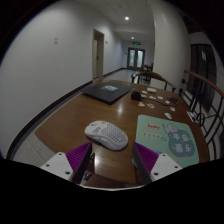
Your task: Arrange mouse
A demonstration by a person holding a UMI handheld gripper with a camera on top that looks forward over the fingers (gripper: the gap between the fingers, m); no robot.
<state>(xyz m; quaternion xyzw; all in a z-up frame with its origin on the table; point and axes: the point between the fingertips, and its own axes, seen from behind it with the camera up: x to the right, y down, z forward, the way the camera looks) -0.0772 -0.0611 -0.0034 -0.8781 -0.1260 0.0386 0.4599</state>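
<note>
A white perforated mouse (106,134) lies on the wooden table (75,115), just ahead of my fingers and a little left of the gap's middle. My gripper (113,160) is open, its purple pads (78,155) standing apart with bare table between them. The mouse is not held; it rests on the table by itself.
A light mat with printed shapes (176,138) lies right of the mouse. A dark flat laptop or mat (106,90) sits farther back. Small cards (155,97) are scattered beyond. Chairs (150,76) and a hallway lie past the table.
</note>
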